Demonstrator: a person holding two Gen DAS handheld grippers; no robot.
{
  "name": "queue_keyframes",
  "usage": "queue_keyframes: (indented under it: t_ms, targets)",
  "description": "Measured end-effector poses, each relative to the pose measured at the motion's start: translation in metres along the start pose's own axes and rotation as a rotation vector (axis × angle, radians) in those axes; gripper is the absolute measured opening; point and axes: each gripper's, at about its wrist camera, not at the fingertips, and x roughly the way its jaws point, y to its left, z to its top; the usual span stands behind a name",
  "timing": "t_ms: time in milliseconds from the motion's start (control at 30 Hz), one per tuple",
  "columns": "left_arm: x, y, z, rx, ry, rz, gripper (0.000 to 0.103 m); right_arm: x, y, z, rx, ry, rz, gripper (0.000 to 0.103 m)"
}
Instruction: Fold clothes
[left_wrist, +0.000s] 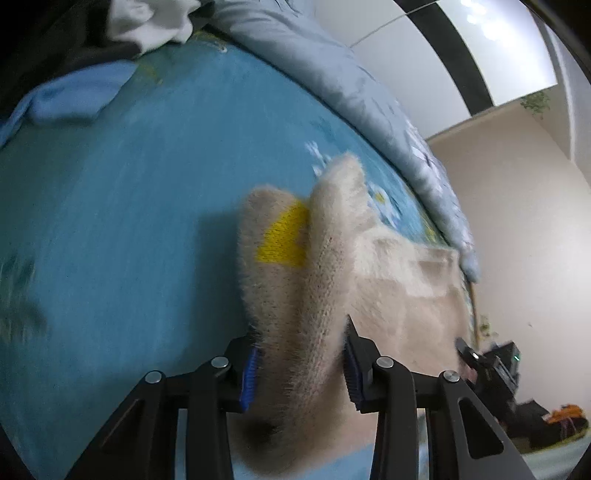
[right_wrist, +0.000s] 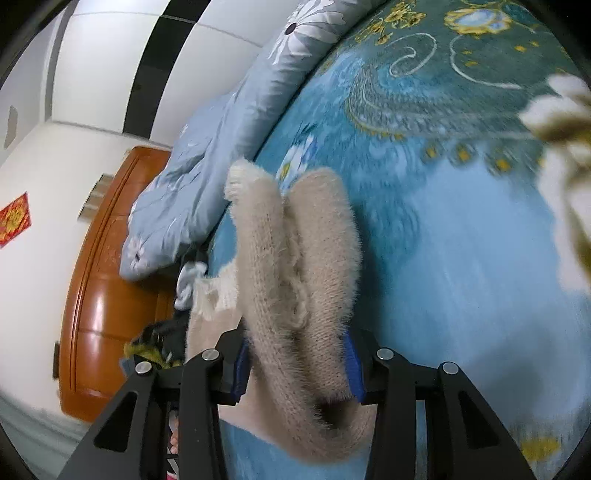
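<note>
A fuzzy beige knit sweater (left_wrist: 317, 266) with a yellow patch (left_wrist: 284, 240) is held up over the blue patterned bedspread (left_wrist: 129, 203). My left gripper (left_wrist: 299, 369) is shut on a bunched fold of it. The rest of the sweater spreads to the right in the left wrist view, where the tip of the other gripper (left_wrist: 469, 350) shows. My right gripper (right_wrist: 295, 365) is shut on another bunched fold of the same sweater (right_wrist: 291, 266) above the bedspread (right_wrist: 461, 240). More beige knit (right_wrist: 210, 306) hangs to its left.
A grey-blue floral quilt (left_wrist: 332, 74) lies bunched along the bed's far edge, also in the right wrist view (right_wrist: 207, 155). A light blue garment (left_wrist: 74, 96) and a white one (left_wrist: 151, 22) lie at the far left. A wooden headboard (right_wrist: 103, 295) stands beyond the bed.
</note>
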Motion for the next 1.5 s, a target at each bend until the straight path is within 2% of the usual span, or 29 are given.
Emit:
queue_keyframes:
  t_ms: [100,200,267,367,567,700,867,967,1067,1167,1300,1500]
  targets:
    - [-0.023,0.006,-0.033,0.010,0.011,-0.054,0.041,-0.017,-0.003,-0.025,-0.015,0.029,0.008,0.044]
    - [-0.038,0.012,-0.062,0.030,0.017,-0.058,0.040,-0.031,-0.005,-0.050,-0.036,0.052,0.010,0.044]
    - [-0.038,0.014,-0.070,0.039,0.012,-0.041,0.040,-0.035,-0.006,-0.062,-0.053,0.057,0.000,0.044]
    - [-0.033,0.016,-0.069,0.025,0.005,-0.040,0.042,-0.033,-0.009,-0.067,-0.053,0.047,-0.026,0.045]
    - [-0.033,0.025,-0.068,0.012,0.017,-0.068,0.061,-0.028,-0.016,-0.068,-0.033,0.035,-0.033,0.050]
    - [-0.032,0.032,-0.062,0.012,-0.013,-0.044,0.072,-0.026,-0.018,-0.067,-0.037,0.035,-0.049,0.056]
    - [-0.021,0.021,-0.055,0.080,-0.005,-0.033,0.077,-0.017,-0.010,-0.065,-0.076,0.032,-0.094,0.063]
    - [-0.010,0.011,-0.055,0.115,0.027,-0.045,0.079,-0.010,-0.007,-0.064,-0.098,0.032,-0.105,0.068]
    - [0.001,0.001,-0.054,0.145,0.034,-0.017,0.083,-0.001,-0.005,-0.061,-0.113,0.044,-0.104,0.074]
    - [0.002,0.004,-0.054,0.142,0.037,-0.029,0.086,0.006,-0.003,-0.059,-0.133,0.053,-0.095,0.080]
    - [0.002,0.012,-0.055,0.103,0.020,-0.060,0.086,0.012,-0.002,-0.057,-0.152,0.061,-0.085,0.081]
    - [0.002,0.007,-0.059,0.114,0.007,-0.029,0.085,0.011,-0.002,-0.056,-0.159,0.061,-0.072,0.081]
